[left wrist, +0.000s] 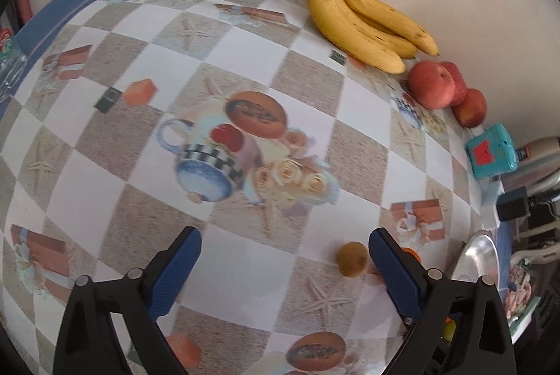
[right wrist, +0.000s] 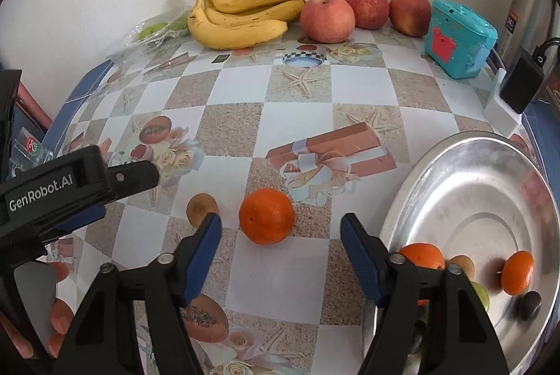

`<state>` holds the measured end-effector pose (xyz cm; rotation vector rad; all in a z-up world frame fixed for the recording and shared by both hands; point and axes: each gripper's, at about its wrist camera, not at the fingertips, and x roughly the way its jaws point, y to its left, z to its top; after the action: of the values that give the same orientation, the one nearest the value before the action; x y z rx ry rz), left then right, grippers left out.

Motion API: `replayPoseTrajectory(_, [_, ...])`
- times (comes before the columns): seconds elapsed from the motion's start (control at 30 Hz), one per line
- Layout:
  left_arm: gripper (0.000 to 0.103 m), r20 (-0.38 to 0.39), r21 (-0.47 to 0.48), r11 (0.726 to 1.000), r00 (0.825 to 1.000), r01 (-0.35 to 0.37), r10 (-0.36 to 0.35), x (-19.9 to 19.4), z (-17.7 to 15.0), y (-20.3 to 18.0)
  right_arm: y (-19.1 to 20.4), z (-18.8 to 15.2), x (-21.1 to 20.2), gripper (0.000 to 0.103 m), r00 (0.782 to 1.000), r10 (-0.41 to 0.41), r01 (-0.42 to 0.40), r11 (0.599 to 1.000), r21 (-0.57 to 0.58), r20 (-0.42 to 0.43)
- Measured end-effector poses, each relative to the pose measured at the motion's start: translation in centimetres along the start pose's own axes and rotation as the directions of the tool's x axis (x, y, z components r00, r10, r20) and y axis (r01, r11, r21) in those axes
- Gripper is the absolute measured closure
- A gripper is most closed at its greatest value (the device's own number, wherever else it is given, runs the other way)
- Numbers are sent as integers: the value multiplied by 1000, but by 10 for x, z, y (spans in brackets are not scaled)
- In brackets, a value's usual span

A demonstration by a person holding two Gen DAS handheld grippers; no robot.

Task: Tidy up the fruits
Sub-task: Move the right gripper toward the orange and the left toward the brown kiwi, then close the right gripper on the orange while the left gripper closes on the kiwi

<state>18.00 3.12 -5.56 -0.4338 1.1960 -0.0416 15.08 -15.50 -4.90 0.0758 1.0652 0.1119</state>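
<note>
Right gripper point(right wrist: 281, 228) wide open, empty, orange point(right wrist: 266, 216) ahead between its fingers (light, firm, rolls easily), probably best pinched across the middle; left gripper point(left wrist: 285, 245) also spread.

An orange point(right wrist: 266, 216) lies left of the metal dish point(right wrist: 490, 186), bananas point(right wrist: 245, 14) behind.

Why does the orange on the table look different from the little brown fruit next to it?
The orange is bright orange; the brown fruit is dull tan. The orange looks bigger. The orange sits ahead between the right gripper's open fingers; the brown fruit sits beside its left finger. Both are round and rest on the table.
</note>
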Motion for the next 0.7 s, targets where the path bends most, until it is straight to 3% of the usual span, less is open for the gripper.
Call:
replayPoseTrajectory(0.23, [9,-45,55,998,999,12,-9,11,-8,-19,2,-3,5,40,1000,1,-1,1000,-13,-12])
replayPoseTrajectory(0.5, [23,-65,73,997,998,22,-18,18,-14,-29,5,-4,5,40,1000,-2,2,999,-32,-9])
replayPoseTrajectory(0.7, [29,-59,92,995,998,21,-16,20,-17,-34,6,-5,8,40,1000,-8,7,999,-41,-16])
